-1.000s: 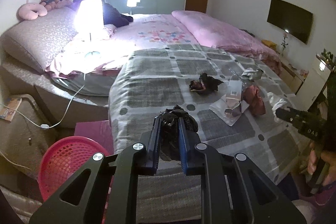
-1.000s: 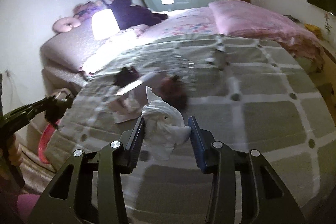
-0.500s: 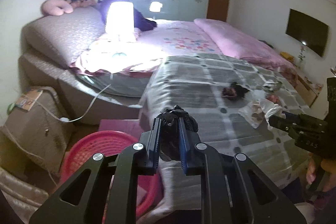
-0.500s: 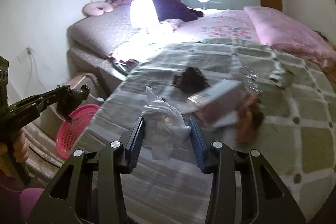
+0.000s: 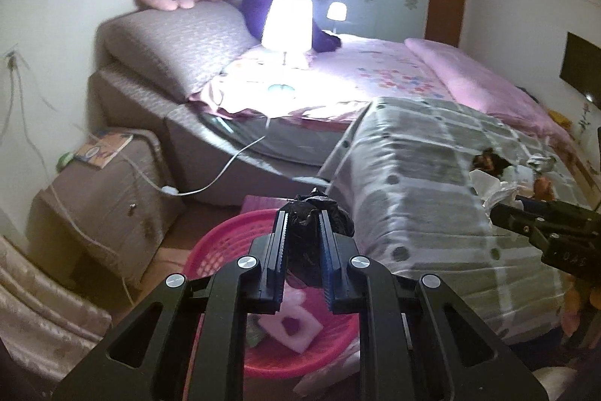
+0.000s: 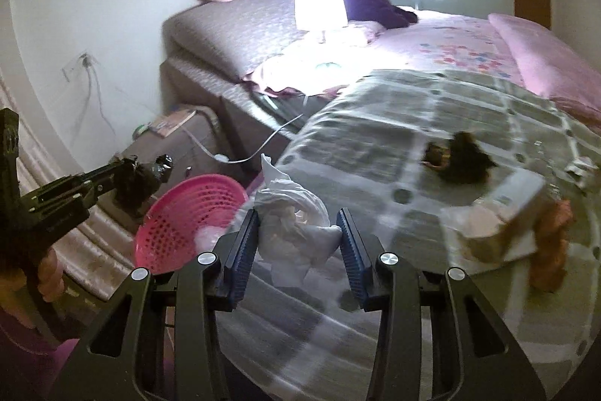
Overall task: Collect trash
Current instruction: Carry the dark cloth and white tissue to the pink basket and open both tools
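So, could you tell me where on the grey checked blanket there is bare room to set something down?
The grey checked blanket lies bare between the lit lamp and the dark crumpled wrapper, and along its near edge beside the pink basket. It is crowded to the right, where the wrapper, a white box and an orange-brown scrap cluster.

Hardly anything could be read. The black body of the right tongs point(image 5: 563, 235), seen from the left wrist camera, carried small pale digits, upside down, perhaps "048", too blurred to be sure. The colourful flat book on the brown bedside cabinet point(image 5: 103, 147) showed a printed cover, its lettering illegible. The white flat carton on the grey checked bedspread point(image 6: 514, 194) bore marks too smeared to make out.
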`<state>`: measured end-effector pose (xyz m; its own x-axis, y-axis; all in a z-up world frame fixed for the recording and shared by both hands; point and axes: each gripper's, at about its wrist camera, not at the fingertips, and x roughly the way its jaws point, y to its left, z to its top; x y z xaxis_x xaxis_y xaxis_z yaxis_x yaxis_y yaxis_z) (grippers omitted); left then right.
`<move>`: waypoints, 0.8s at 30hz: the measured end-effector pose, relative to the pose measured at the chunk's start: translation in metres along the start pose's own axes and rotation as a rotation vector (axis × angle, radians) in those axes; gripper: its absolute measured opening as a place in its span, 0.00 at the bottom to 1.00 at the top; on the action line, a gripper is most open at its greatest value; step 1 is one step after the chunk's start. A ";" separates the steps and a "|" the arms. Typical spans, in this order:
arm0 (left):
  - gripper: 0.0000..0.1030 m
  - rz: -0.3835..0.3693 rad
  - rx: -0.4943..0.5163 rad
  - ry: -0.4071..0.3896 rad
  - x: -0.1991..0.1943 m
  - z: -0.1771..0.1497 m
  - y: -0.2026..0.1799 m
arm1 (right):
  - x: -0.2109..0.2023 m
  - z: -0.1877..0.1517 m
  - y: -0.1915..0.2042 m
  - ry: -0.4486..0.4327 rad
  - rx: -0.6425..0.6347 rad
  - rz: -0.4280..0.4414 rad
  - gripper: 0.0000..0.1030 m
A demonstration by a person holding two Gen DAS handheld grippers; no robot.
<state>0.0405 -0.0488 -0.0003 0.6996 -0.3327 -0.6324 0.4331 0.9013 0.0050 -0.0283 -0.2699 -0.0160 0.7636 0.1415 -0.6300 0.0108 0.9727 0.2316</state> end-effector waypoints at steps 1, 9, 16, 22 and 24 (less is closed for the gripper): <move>0.14 0.015 -0.001 0.001 0.001 -0.002 0.003 | 0.003 0.001 0.003 0.004 -0.005 0.004 0.40; 0.14 0.052 -0.044 0.057 0.019 -0.016 0.027 | 0.040 0.005 0.041 0.073 -0.056 0.067 0.41; 0.14 0.080 -0.064 0.097 0.033 -0.022 0.037 | 0.065 0.014 0.074 0.108 -0.112 0.107 0.41; 0.15 0.102 -0.074 0.114 0.039 -0.025 0.045 | 0.088 0.015 0.091 0.152 -0.141 0.128 0.41; 0.15 0.101 -0.083 0.121 0.040 -0.025 0.047 | 0.094 0.014 0.092 0.164 -0.140 0.129 0.41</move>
<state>0.0746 -0.0127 -0.0449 0.6612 -0.2079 -0.7208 0.3123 0.9499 0.0125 0.0536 -0.1697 -0.0434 0.6380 0.2833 -0.7161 -0.1782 0.9589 0.2206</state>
